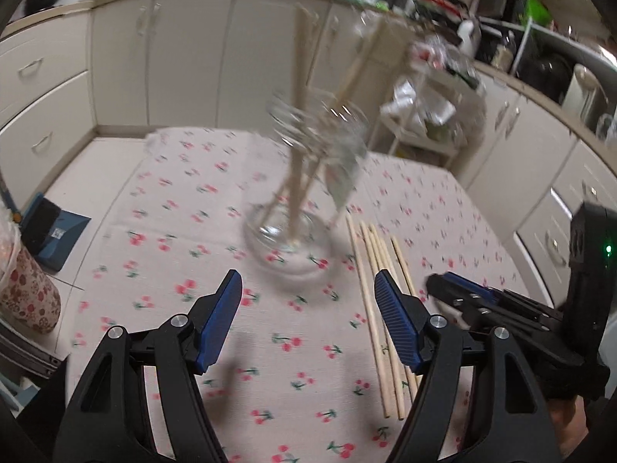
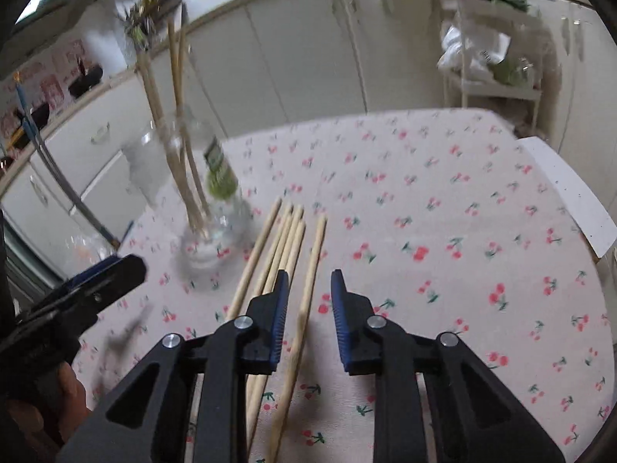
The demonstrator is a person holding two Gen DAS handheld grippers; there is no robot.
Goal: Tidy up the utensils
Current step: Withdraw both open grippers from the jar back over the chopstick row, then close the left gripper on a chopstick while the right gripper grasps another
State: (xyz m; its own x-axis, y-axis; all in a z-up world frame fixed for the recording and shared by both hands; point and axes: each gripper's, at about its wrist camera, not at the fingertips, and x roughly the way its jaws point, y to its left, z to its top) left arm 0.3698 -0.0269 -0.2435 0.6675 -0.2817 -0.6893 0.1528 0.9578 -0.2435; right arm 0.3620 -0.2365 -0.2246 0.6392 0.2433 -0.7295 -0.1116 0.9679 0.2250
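Observation:
A clear glass jar stands on the cherry-print tablecloth with several wooden chopsticks upright in it. My left gripper hangs open just in front of the jar, empty. Several loose chopsticks lie to the jar's right. In the right wrist view the jar stands at the left and the loose bundle runs under my left finger. One separate chopstick lies between the fingers of my right gripper, which is narrowly open over it, pads not touching it. Each gripper shows at the other view's edge.
Cream cabinets run along the far side of the table. A white shelf cart with bags stands at the back right. A blue dustpan lies on the floor at the left, and a floral container stands near it.

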